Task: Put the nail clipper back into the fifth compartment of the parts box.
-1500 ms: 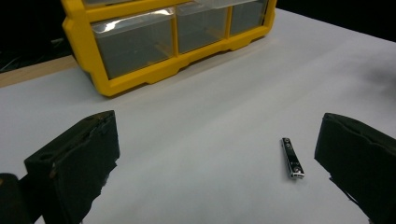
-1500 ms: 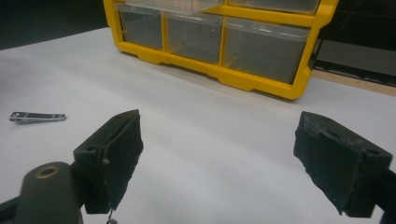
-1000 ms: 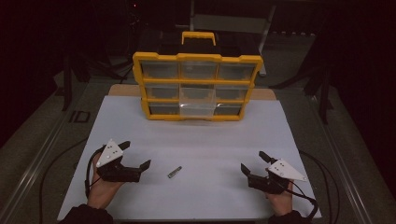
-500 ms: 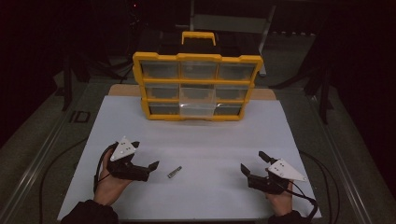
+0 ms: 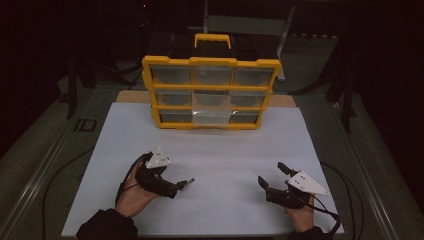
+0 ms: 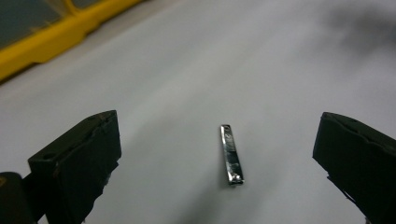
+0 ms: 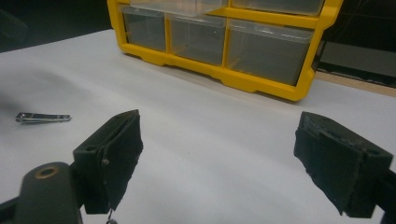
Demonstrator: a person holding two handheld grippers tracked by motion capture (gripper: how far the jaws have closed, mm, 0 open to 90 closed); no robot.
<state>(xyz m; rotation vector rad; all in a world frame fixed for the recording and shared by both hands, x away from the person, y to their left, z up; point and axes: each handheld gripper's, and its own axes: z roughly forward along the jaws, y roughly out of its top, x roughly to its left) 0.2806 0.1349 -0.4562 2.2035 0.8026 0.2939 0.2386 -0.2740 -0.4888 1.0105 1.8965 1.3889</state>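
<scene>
My left tool (image 5: pixel 181 186) sits low over the white bench (image 5: pixel 220 150) with its jaws spread wide, and the small metal nail clipper (image 6: pixel 231 160) lies flat on the bench between them, touched by neither jaw. In the high view the clipper (image 5: pixel 188 183) is right at that tool's tips. My right tool (image 5: pixel 270 176) rests well apart on the bench, jaws wide and holding nothing. The yellow drawer organizer (image 5: pixel 212 93) stands upright at the far side.
</scene>
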